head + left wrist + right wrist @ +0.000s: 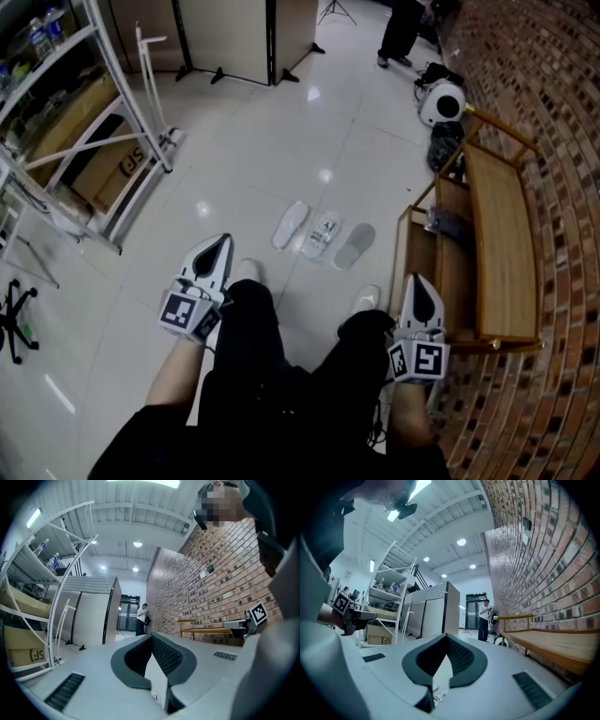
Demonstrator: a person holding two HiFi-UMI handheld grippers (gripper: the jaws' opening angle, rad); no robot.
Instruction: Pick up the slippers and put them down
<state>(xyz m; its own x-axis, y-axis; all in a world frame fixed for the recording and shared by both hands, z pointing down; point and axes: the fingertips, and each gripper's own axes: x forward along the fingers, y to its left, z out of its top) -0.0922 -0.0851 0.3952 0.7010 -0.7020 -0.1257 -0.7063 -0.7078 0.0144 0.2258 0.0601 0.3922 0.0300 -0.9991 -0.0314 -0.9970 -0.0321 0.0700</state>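
Three slippers (321, 234), two white and one grey, lay side by side on the tiled floor (253, 141) at the centre of the head view. The left gripper (223, 242) at lower left and the right gripper (418, 279) at lower right, beside the wooden bench (497, 244), were well apart from them, each with its jaws closed together and empty.

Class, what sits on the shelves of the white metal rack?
Bottles stand on an upper shelf of the rack, and cardboard boxes fill the lower shelves. What is inside the boxes is covered, and the picture's edge cuts off the rack's far end.
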